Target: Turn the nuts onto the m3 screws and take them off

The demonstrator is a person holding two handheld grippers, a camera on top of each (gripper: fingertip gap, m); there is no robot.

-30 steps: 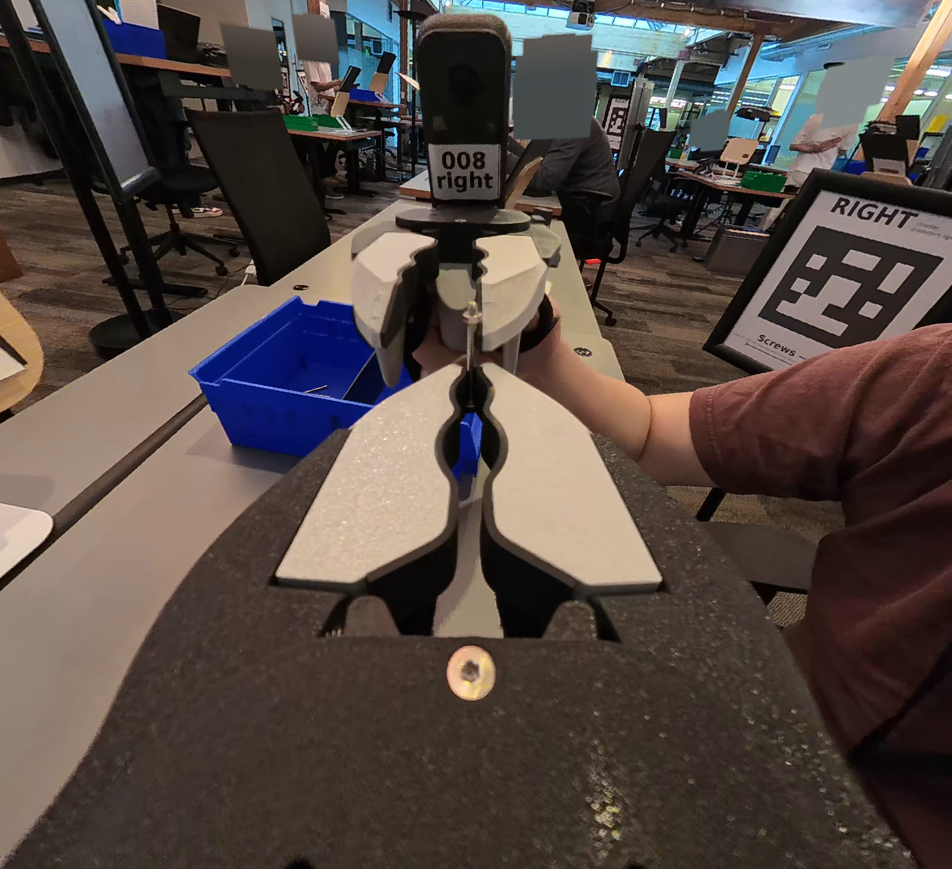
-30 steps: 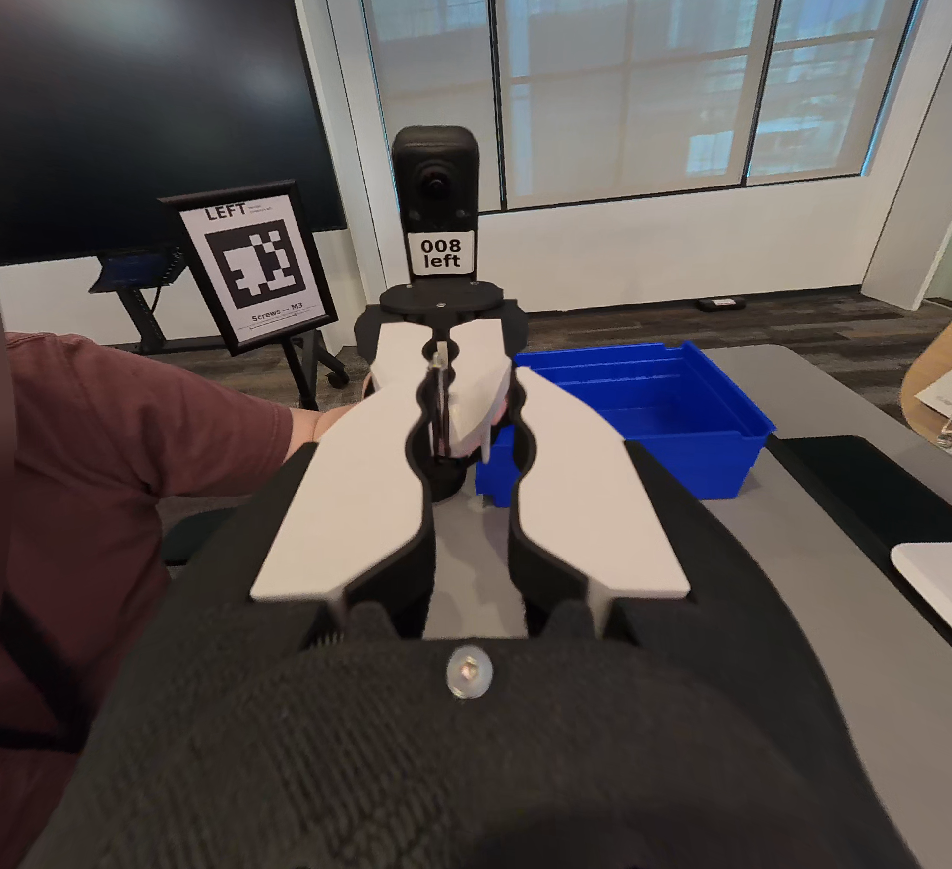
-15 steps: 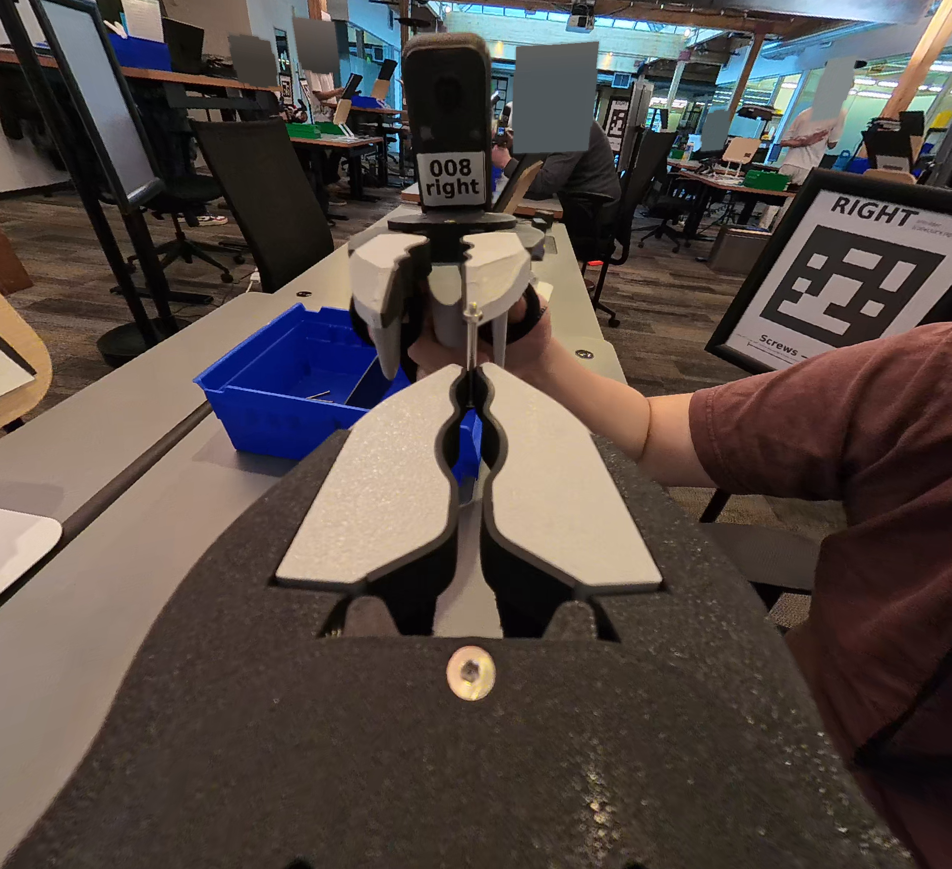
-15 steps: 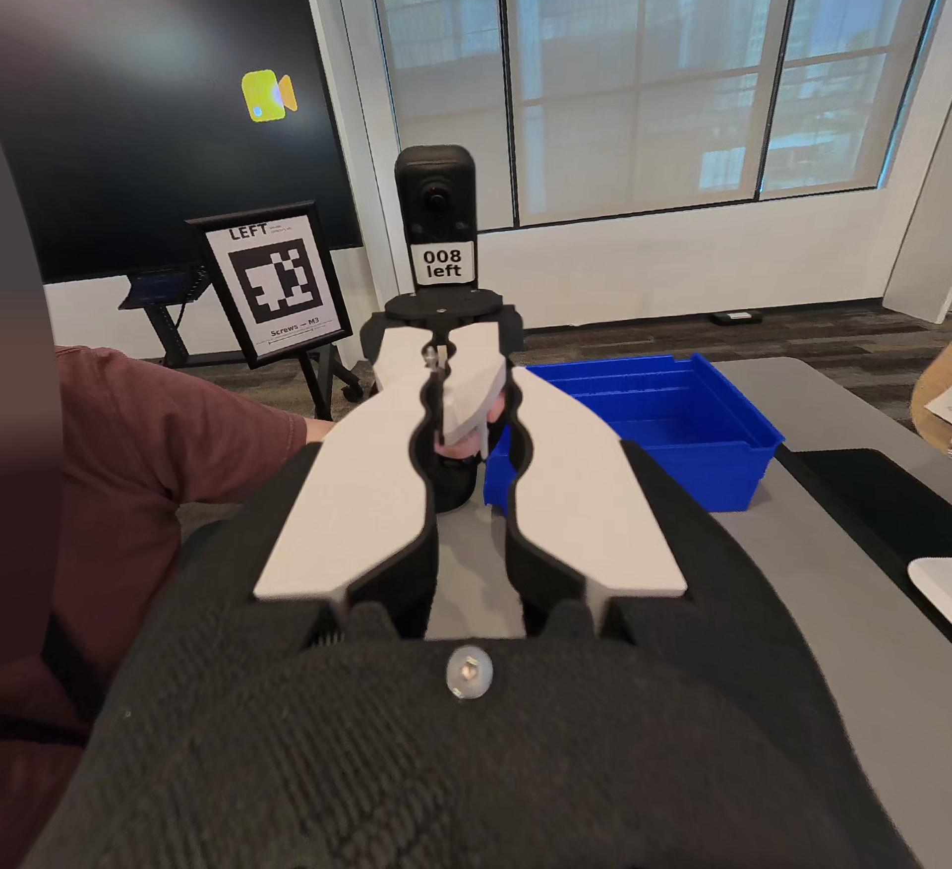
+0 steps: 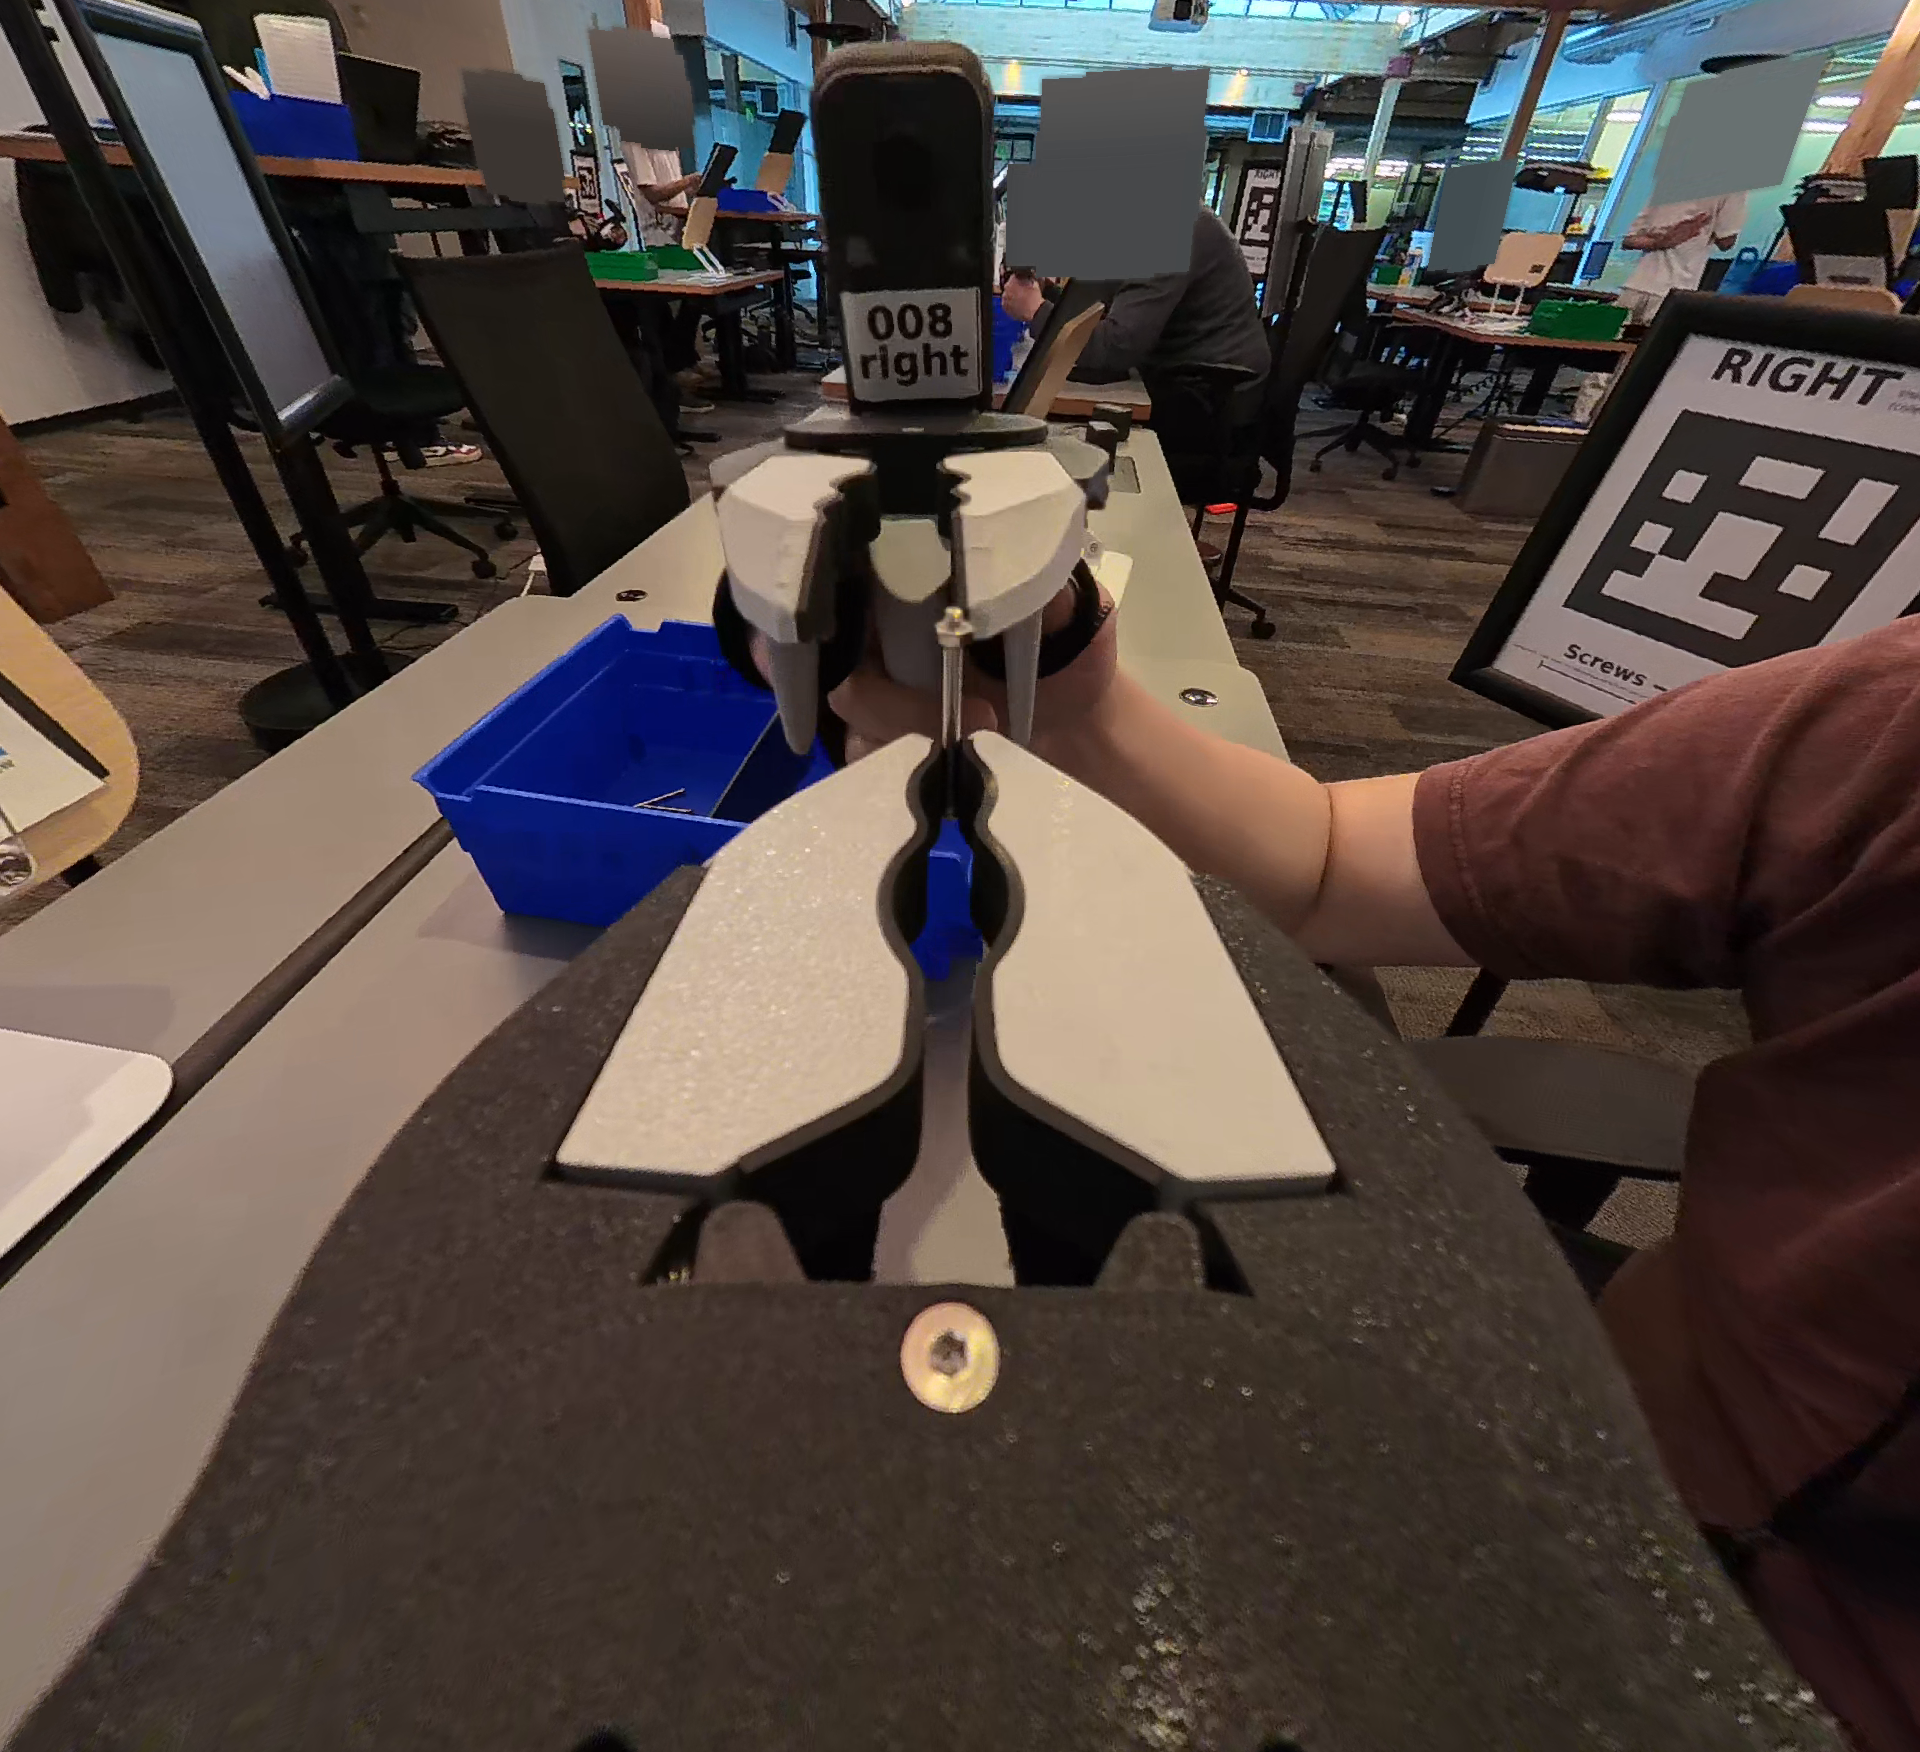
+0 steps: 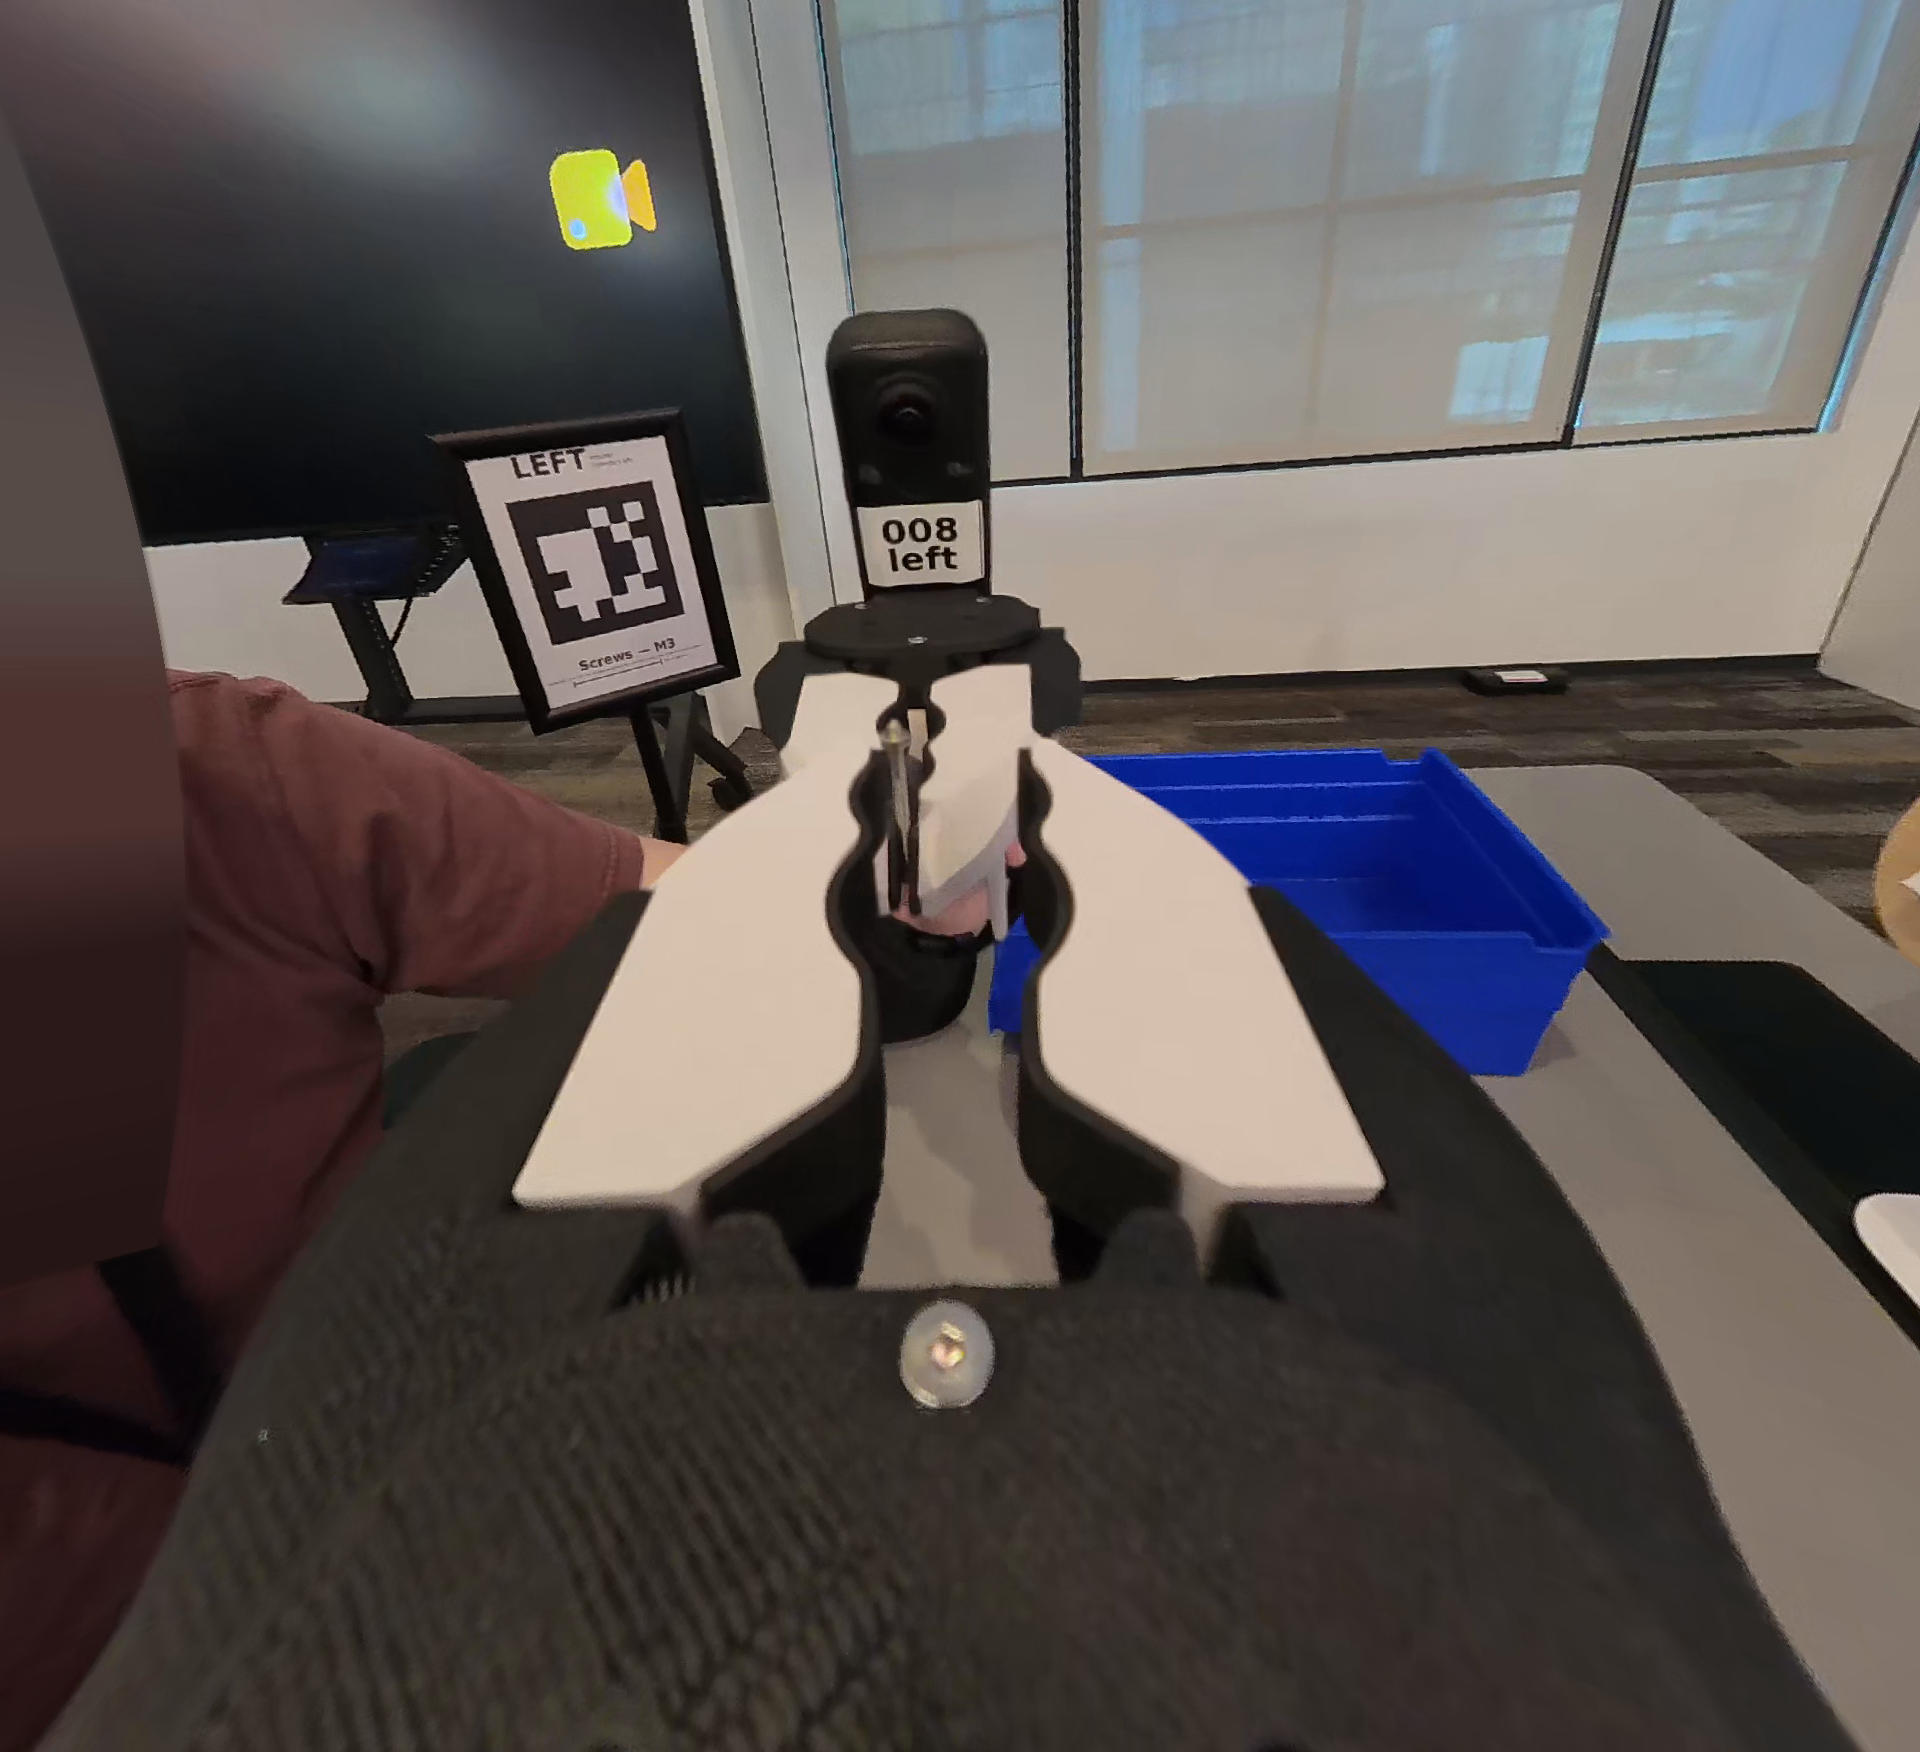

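My left gripper (image 5: pixel 948 748) is shut on the lower end of a thin M3 screw (image 5: pixel 948 694). The screw sticks out forward and upward, with a wider metal piece (image 5: pixel 951 630) at its far end; I cannot tell whether that is a nut or the screw's head. My right gripper (image 5: pixel 904 622) faces it, held in a hand. Its jaws stand apart around the screw's far end, which sits close to one finger. In the right wrist view the screw (image 6: pixel 896 809) shows between the open fingers of my right gripper (image 6: pixel 940 772).
A blue bin (image 5: pixel 582 829) stands on the grey table (image 5: pixel 208 871) just behind the grippers, with a small metal piece (image 5: pixel 660 800) inside; the bin also shows in the right wrist view (image 6: pixel 1455 975). Framed marker signs (image 5: pixel 1745 539) (image 6: pixel 592 570) stand to the sides. A person's arm in a dark red sleeve (image 5: pixel 1662 819) reaches in. The tips of both grippers are at nearly the same place.
The right wrist view has drifted a little, so the sign and the window sit lower and more to the right. The screw stays clamped in my left gripper. The right jaws stay apart.
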